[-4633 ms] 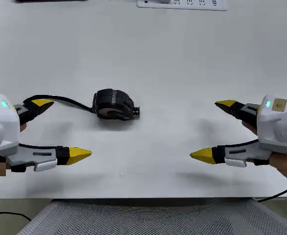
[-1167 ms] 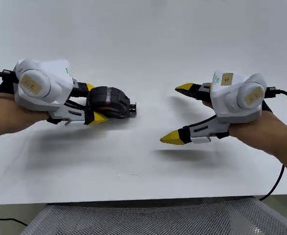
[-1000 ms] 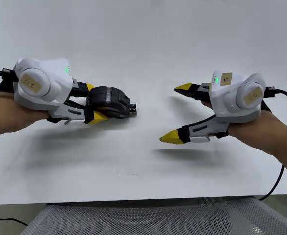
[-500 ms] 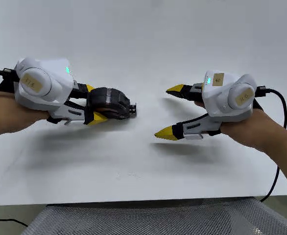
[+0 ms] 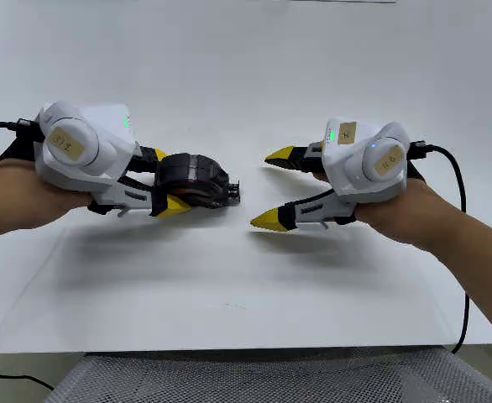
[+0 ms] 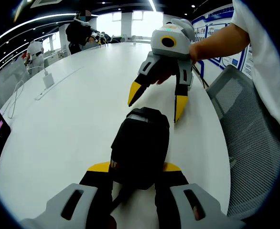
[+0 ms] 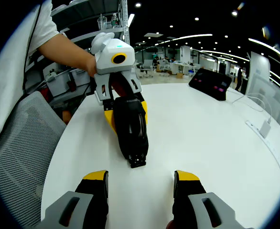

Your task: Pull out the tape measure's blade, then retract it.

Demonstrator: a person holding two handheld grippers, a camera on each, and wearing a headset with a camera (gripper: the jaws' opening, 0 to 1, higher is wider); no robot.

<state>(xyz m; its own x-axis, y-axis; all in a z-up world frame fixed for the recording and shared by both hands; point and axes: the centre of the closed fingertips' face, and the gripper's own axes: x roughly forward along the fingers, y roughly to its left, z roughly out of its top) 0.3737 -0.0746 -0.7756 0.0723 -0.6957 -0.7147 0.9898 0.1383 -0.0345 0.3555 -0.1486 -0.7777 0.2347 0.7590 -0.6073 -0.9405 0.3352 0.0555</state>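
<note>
The black tape measure [image 5: 194,178] lies on the white table [image 5: 229,75], and the left gripper [image 5: 166,180] has it clamped, one yellow-tipped jaw on each side of the case. In the left gripper view the case [image 6: 141,145] sits squeezed between those tips, its nose pointing away from the hand. At that nose is the blade's end hook [image 5: 233,191], drawn in tight against the case, with no blade showing beyond it.

Facing the hook end of the tape measure is the right gripper [image 5: 269,189], jaws spread apart with nothing between them. Its tips are near the hook but not touching it. In the right gripper view the hook [image 7: 137,162] lies just ahead of the gap between the open tips [image 7: 141,176]. A black cable [image 5: 456,218] trails off behind the right gripper, on the side away from the tape measure.
</note>
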